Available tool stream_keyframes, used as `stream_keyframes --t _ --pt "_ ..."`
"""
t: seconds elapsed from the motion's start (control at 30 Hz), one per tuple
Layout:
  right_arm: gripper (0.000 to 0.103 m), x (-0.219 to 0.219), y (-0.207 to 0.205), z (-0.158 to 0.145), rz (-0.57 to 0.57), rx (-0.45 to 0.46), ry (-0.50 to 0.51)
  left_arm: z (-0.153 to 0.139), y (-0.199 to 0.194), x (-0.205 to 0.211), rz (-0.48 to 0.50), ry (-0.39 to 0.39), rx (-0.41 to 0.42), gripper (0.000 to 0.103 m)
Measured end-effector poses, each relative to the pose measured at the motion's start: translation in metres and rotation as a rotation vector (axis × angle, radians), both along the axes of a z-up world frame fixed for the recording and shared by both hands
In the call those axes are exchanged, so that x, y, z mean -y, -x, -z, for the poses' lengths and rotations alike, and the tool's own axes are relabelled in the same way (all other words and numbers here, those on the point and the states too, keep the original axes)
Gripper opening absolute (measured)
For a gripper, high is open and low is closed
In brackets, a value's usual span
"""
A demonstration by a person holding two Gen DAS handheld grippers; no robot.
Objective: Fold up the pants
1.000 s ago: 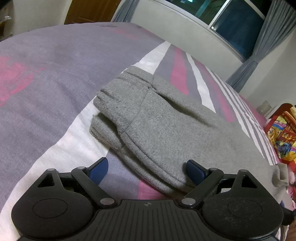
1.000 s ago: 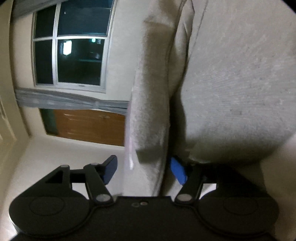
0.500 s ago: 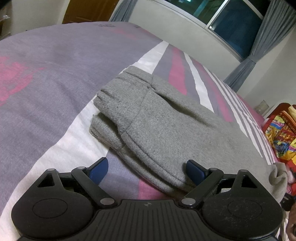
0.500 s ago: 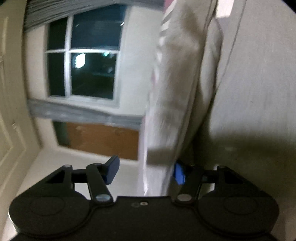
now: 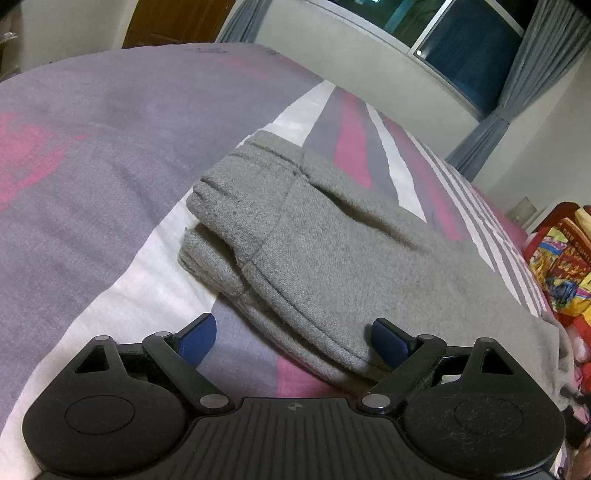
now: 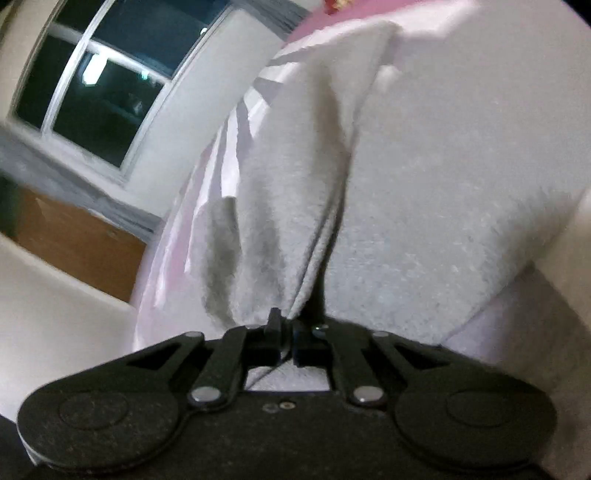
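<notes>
Grey sweatpants [image 5: 332, 258] lie folded lengthwise on the striped bedspread [image 5: 92, 166], cuffs toward the far left. My left gripper [image 5: 291, 336] is open, low over the bed, with the pants' near hem between its blue fingertips [image 5: 388, 336]. In the right wrist view the same grey pants [image 6: 424, 184] fill the frame. My right gripper [image 6: 284, 325] is shut on a pinched fold of the pants fabric, which rises in a ridge from the closed tips.
A window [image 5: 461, 48] with grey curtains [image 5: 517, 85] is behind the bed, and a wooden door [image 5: 173, 22] stands at the far left. Colourful packaged items [image 5: 561, 266] sit at the bed's right edge.
My right gripper has closed from open onto a fold of the pants and tilted, swinging its view. The left gripper has stayed open and still.
</notes>
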State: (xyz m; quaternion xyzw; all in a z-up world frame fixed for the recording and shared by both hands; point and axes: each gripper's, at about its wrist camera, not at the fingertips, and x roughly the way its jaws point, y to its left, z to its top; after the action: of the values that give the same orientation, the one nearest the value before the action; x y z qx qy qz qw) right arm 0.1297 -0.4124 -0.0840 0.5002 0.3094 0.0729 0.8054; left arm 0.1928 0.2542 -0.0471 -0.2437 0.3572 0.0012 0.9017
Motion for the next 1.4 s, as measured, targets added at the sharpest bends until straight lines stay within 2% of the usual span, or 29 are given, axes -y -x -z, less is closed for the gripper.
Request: stream_keyframes --t 0.03,0.1,0.17,0.3,0.37,0.4,0.43,0.47,0.6,0.7,0.77,0.8,0.83,0.9,0.93,1.03,1.07,1.1,1.13,1.33,1.4 --pt "0.026 0.007 -0.001 -0.003 0.021 0.031 -0.015 0.0 -0.001 0.0 0.0 0.0 -0.001 0.09" --pt "0.028 0.021 -0.01 -0.003 0.044 0.055 -0.055 0.0 -0.001 0.0 -0.002 -0.002 -0.001 0.09" --pt "0.028 0.039 -0.02 0.005 0.068 0.079 -0.16 0.0 -0.001 0.001 -0.006 -0.004 -0.002 0.09" --pt "0.03 0.073 -0.029 0.012 0.119 0.206 -0.357 0.0 -0.003 0.002 -0.004 -0.006 -0.005 0.09" --pt "0.03 0.08 -0.038 0.011 0.1 0.208 -0.376 0.0 -0.004 0.002 -0.003 -0.009 -0.008 0.09" --pt "0.021 0.08 -0.043 0.008 0.098 0.191 -0.346 0.0 -0.004 0.003 -0.003 -0.01 -0.009 0.09" --pt "0.004 0.08 -0.047 0.001 0.1 0.166 -0.263 0.0 -0.004 0.003 -0.004 -0.011 -0.01 0.09" --pt "0.004 0.079 -0.048 -0.007 0.1 0.159 -0.193 0.0 -0.004 0.003 -0.005 -0.012 -0.01 0.09" --pt "0.004 0.064 -0.029 -0.047 0.121 0.225 -0.042 0.001 -0.004 0.004 -0.005 -0.012 -0.005 0.09" --pt "0.004 0.057 0.008 -0.066 0.122 0.229 0.095 0.002 -0.003 0.003 -0.003 -0.012 -0.003 0.09" --pt "0.004 0.058 0.023 -0.051 0.136 0.11 0.181 0.002 -0.004 0.003 -0.001 -0.013 -0.004 0.09" --pt "0.006 0.058 0.02 -0.036 0.13 -0.008 0.232 0.002 -0.003 0.003 -0.002 -0.014 -0.006 0.09" --pt "0.004 0.06 0.013 -0.017 0.105 -0.115 0.228 0.0 -0.003 0.003 -0.003 -0.012 -0.01 0.09" --pt "0.008 0.076 0.019 0.0 0.124 -0.082 0.063 -0.006 -0.001 -0.001 -0.028 0.012 -0.009 0.09" --pt "0.02 0.083 0.026 -0.002 0.158 -0.046 0.013 -0.008 0.004 -0.005 -0.048 0.049 0.011 0.09" --pt "0.043 0.086 0.029 -0.015 0.167 0.021 0.037 -0.012 0.018 -0.017 -0.101 0.136 0.087 0.089" --pt "0.044 0.085 0.027 -0.017 0.146 0.022 0.049 -0.011 0.02 -0.02 -0.114 0.163 0.098 0.086" --pt "0.044 0.084 0.025 -0.018 0.129 0.016 0.065 -0.01 0.021 -0.023 -0.126 0.193 0.106 0.073" --pt "0.044 0.081 0.023 -0.017 0.115 0.006 0.088 -0.01 0.022 -0.026 -0.144 0.223 0.112 0.066" --pt "0.042 0.083 0.023 -0.018 0.139 0.011 0.062 -0.006 0.019 -0.033 -0.175 0.275 0.12 0.064" --pt "0.042 0.085 0.021 -0.017 0.146 0.016 0.059 -0.006 0.02 -0.033 -0.179 0.271 0.132 0.048"
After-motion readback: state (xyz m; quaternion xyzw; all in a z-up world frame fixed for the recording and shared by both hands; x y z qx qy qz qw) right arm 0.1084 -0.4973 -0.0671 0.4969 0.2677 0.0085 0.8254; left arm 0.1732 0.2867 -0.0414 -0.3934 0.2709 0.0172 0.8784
